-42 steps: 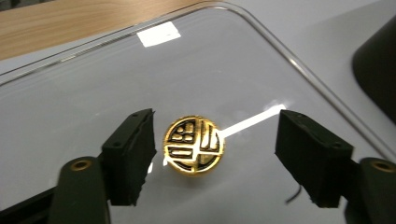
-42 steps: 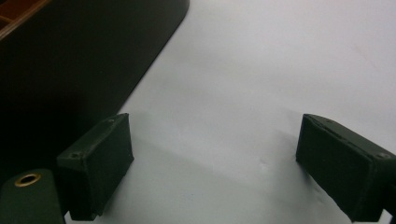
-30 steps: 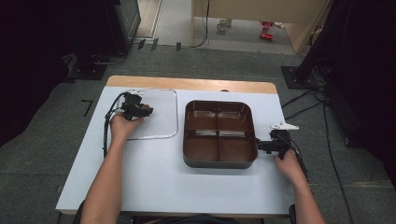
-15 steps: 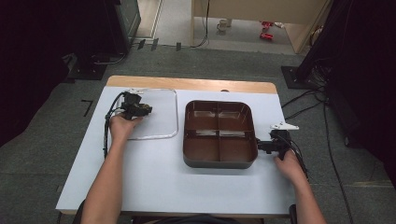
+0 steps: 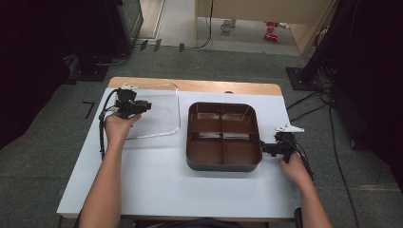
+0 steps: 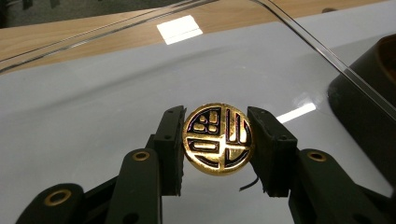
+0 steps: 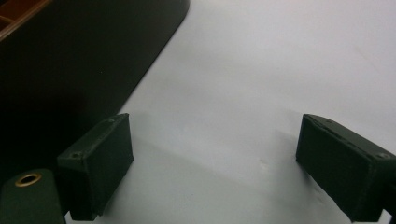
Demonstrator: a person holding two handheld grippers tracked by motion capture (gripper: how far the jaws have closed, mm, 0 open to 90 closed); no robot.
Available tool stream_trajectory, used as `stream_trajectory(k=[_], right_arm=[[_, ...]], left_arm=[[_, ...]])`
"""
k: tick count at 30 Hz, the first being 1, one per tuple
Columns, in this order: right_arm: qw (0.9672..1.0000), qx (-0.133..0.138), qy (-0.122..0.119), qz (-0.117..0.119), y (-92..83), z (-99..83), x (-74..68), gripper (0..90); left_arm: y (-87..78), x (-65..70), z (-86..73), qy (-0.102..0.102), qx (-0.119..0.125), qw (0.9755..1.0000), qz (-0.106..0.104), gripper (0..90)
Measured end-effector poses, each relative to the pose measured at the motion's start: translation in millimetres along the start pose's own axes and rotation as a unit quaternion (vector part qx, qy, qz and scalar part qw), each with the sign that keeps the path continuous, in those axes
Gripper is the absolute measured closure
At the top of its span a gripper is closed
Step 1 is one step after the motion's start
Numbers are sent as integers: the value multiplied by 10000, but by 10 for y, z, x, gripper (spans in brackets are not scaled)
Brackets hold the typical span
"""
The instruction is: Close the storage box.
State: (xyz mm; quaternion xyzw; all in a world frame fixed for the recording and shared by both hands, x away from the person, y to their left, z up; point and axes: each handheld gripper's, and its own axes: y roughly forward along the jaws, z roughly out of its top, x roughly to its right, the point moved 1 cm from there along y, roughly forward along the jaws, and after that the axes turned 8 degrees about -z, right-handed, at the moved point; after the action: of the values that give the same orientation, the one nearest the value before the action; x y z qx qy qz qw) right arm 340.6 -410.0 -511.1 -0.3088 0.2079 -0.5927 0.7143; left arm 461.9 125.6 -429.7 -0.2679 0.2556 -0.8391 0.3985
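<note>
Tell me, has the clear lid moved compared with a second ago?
No. The clear lid lies in the same spot left of the brown tray, its far edge along the table's wooden strip, as before.

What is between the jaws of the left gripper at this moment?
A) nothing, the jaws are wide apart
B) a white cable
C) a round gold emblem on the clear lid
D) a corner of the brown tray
C: in the left gripper view, the left gripper has its jaws closed on both sides of the round gold emblem that sits on the clear lid.
</note>
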Motion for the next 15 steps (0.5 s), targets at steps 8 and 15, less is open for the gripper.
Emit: stream_trajectory(k=[8, 15], right_arm=[[10000, -6, 12, 6, 0, 0, 3, 105], [10000, -4, 13, 14, 1, 1, 5, 105]], left_arm=[[-176, 193, 80, -62, 53, 9999, -97, 595], [-212, 435, 99, 33, -42, 9999, -124, 595]])
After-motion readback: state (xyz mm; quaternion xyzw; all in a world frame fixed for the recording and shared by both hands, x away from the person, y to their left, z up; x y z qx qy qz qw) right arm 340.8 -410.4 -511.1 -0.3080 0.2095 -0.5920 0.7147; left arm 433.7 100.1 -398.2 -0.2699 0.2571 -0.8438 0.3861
